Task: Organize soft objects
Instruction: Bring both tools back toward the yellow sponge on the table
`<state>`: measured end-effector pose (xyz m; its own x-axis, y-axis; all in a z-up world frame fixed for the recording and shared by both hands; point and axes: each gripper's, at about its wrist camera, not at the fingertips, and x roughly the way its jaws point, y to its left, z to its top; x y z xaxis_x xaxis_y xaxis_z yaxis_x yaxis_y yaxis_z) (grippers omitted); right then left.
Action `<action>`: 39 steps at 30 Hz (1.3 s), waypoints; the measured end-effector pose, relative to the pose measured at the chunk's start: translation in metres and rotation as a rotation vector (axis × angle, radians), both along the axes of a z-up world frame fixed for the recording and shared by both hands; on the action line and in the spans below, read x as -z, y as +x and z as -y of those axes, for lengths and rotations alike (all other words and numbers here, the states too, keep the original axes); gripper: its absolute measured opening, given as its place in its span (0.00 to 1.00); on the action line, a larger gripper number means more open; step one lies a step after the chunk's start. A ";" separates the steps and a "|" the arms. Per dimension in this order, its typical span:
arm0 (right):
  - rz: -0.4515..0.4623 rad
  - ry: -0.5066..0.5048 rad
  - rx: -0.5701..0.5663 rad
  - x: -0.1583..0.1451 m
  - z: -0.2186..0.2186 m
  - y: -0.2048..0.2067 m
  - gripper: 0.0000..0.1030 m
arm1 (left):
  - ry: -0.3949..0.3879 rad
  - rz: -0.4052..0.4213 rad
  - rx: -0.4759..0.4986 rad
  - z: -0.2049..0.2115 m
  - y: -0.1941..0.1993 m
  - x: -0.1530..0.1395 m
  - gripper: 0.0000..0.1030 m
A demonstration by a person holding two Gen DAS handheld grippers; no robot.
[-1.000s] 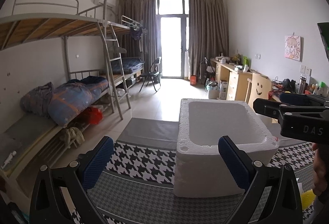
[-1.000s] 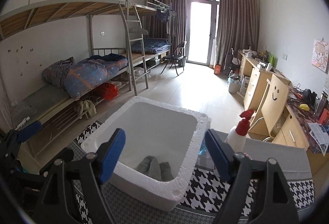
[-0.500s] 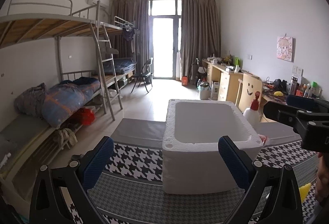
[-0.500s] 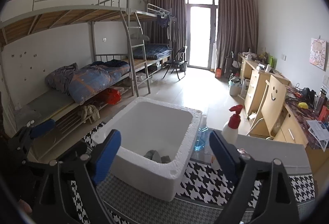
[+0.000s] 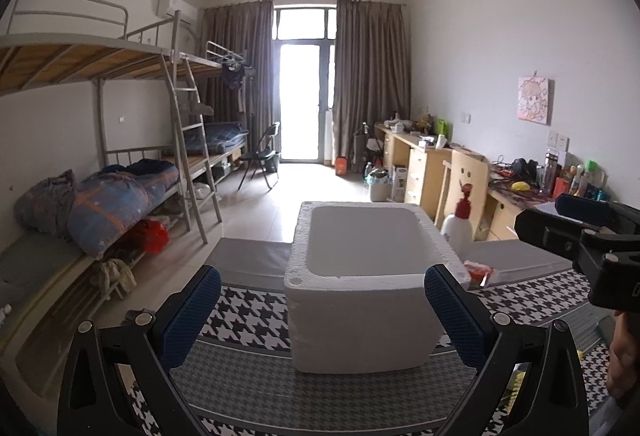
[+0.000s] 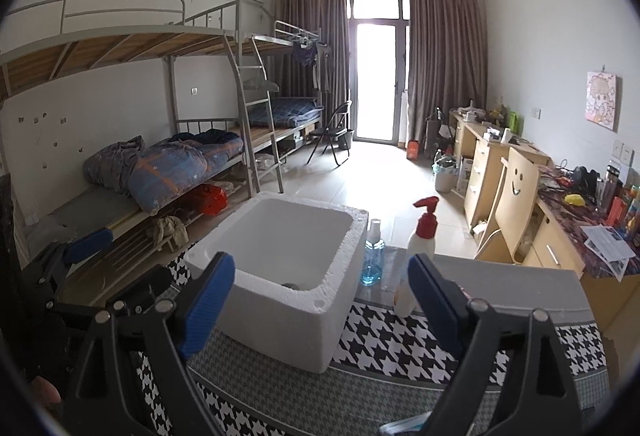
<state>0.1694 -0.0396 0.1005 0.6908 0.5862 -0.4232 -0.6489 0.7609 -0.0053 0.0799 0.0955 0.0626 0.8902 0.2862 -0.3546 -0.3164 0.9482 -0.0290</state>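
Currently, 1 white foam box (image 5: 356,300) on houndstooth cloth (image 5: 248,316) covering the table, open side up; in right wrist view a scrap of grey fabric (image 6: 291,285) shows at box bottom near the front wall, mostly hidden by the rim. Left tongs (image 5: 318,316): blue pads spread wide, nothing btwn them, held short of the box, apart from it. Right tongs (image 6: 320,300): jaws have just been opening, now spread wide, nothing pinched; box front corner seen btwn pads, not touched. Right of box, on the plain grey strip of table: 1 white spray bottle w/ red trigger (image 6: 420,248), upright; 1 clear bottle w/ blue liquid (image 6: 373,256), upright, just beside box wall. Small red packet (image 5: 478,272) near box's right corner in left wrist view. Person's hand (image 5: 624,352) at far right edge, behind the other tongs' body. Bkgd: metal bunk bed (image 5: 100,124) along left wall w/ rolled blue quilt (image 5: 116,204) on lower bunk; wooden chair w/ smiley face (image 6: 516,196) and cluttered desk row along right wall; folding chair (image 5: 260,156) by curtained balcony door.
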 end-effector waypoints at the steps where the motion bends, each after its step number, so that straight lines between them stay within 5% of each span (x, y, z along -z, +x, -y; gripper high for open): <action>1: 0.003 0.001 0.002 0.000 0.002 -0.002 0.89 | 0.000 0.003 0.008 0.002 -0.001 0.000 0.99; 39: 0.038 0.037 0.160 0.023 0.086 -0.040 0.89 | 0.011 -0.005 0.215 0.063 -0.019 0.011 0.99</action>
